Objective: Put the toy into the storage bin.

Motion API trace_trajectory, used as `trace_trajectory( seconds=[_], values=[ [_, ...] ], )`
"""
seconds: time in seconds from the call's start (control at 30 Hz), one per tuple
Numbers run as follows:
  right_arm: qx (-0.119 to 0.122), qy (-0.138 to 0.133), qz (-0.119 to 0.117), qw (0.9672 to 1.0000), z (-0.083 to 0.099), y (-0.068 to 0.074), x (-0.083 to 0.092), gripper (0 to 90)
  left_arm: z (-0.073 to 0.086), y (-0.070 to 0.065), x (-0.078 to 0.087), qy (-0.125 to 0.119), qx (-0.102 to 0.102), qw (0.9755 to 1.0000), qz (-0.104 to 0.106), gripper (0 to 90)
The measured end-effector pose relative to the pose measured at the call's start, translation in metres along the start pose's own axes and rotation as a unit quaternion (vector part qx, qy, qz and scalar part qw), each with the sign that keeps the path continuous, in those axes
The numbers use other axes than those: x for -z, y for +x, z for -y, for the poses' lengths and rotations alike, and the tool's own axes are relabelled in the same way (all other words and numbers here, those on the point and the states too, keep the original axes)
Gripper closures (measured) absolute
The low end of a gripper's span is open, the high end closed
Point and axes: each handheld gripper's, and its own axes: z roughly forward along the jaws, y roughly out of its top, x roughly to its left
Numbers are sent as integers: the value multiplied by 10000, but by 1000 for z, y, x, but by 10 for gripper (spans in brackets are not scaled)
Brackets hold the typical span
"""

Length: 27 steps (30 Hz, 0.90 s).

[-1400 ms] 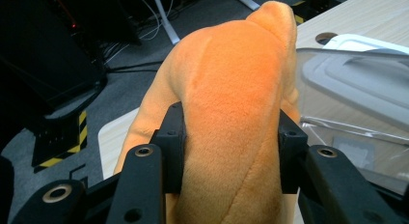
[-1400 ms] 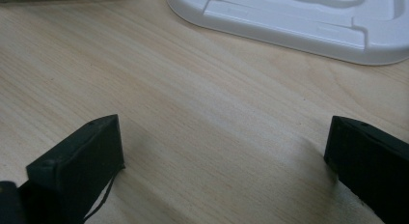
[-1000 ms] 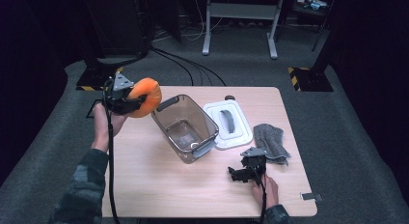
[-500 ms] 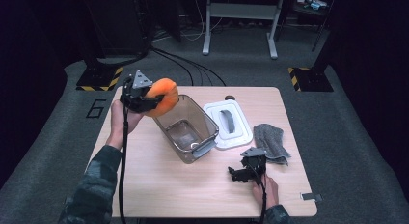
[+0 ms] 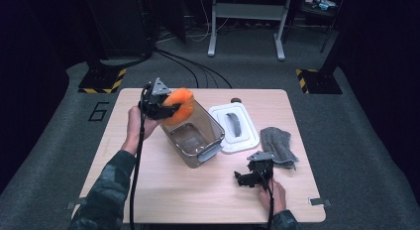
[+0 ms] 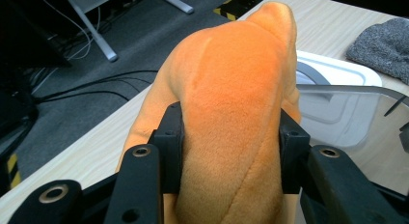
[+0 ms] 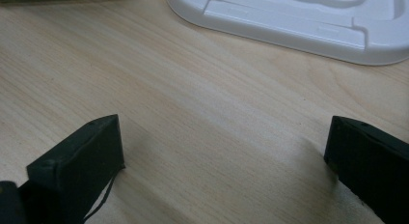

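Now the left claw point(image 5: 171, 107) pinches the orange plush point(image 5: 179, 105) over the bin's point(image 5: 198, 145) rim; released off-centre, it may tumble outside. Right claw point(image 5: 243, 179) rests spread on the surface point(image 5: 198, 200).

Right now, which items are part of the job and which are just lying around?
In the job: orange plush toy clamped in left gripper; clear bin beneath it.
Lying about: white lid, grey cloth; right gripper open, resting on table.
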Motion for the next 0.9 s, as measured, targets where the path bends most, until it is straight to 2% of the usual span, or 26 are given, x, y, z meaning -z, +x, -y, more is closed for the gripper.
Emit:
trace_trajectory(
  seconds=[0.33,0.43,0.6,0.63,0.9],
  values=[
    [6,-5,-3,10000,0,0,0,0,5,-6,-19,157,24,9998,133,566],
    [8,-6,-3,10000,0,0,0,0,6,-6,-22,158,80,9997,177,564],
    [5,-6,-5,10000,0,0,0,0,6,-7,-27,230,46,9995,191,563],
    [5,-4,-5,10000,0,0,0,0,7,-7,-28,257,109,9994,221,562],
    [6,-5,-5,10000,0,0,0,0,9,-6,-34,281,187,9992,231,558]
  ],
)
